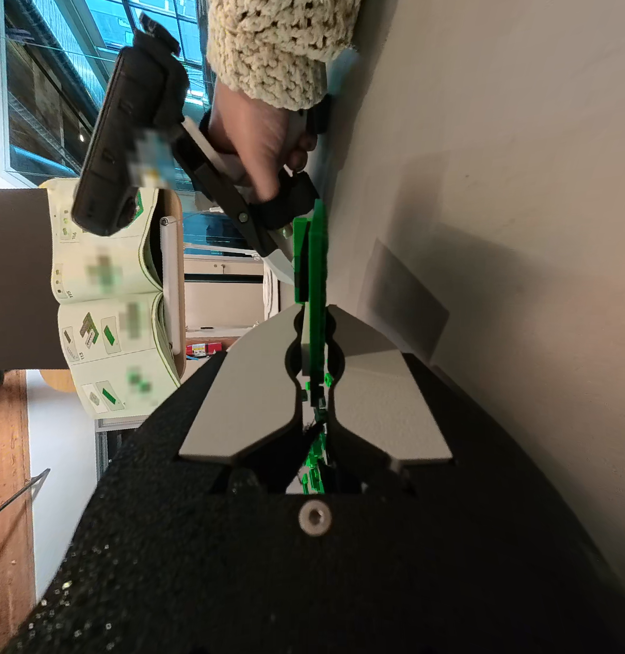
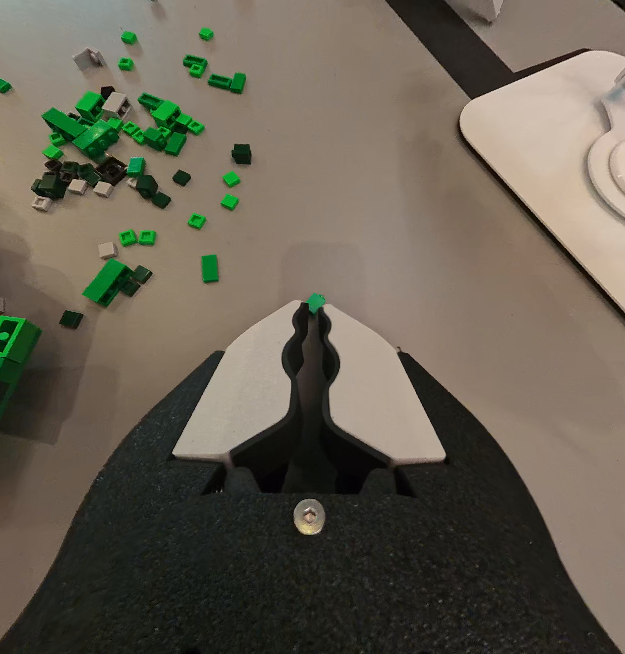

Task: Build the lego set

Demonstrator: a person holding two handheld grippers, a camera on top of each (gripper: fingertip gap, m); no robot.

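While left gripper (image 1: 314,318) pinches green plate (image 1: 317,269); right gripper (image 2: 313,307) nips half-hidden green piece (image 2: 315,303)

Loose brick scatter (image 2: 120,148) crowds table (image 2: 357,177) left; white base plate (image 2: 537,148) blocks right; middle lane open.

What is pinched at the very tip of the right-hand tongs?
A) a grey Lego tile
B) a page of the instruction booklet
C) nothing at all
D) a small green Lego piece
D: the right wrist view shows a small green Lego piece clamped at the tip of the right tongs, above the bare table, away from the loose brick pile.
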